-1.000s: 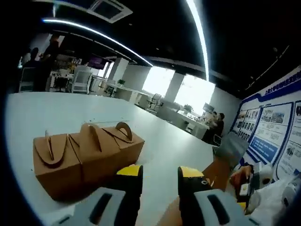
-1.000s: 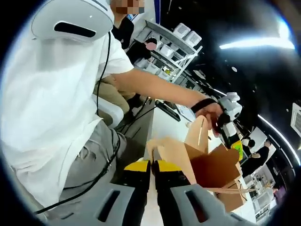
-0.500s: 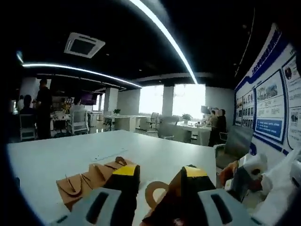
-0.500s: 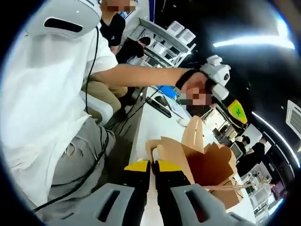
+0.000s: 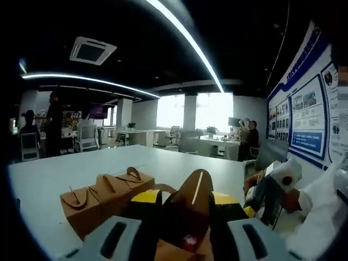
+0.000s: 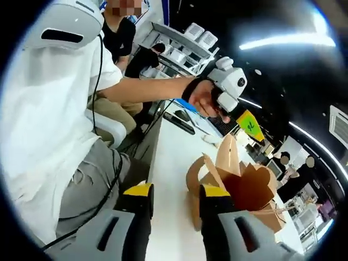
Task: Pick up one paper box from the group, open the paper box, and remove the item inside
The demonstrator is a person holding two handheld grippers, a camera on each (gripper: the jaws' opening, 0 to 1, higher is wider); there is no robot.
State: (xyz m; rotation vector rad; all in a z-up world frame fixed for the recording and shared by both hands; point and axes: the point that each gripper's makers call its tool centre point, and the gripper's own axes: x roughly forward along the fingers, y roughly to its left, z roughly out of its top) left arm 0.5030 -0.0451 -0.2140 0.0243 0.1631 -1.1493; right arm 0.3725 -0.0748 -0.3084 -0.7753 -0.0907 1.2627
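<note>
Left gripper [image 5: 179,202] over opened box [image 5: 187,209], closed boxes [image 5: 103,193] beside

Left gripper [image 5: 179,204] and right gripper [image 6: 175,196] grey with black, yellow-tipped jaws, person in white T-shirt [image 6: 41,117], grey trousers [image 6: 89,187], black wristband [image 6: 191,88], black cable [image 6: 103,81]
</note>
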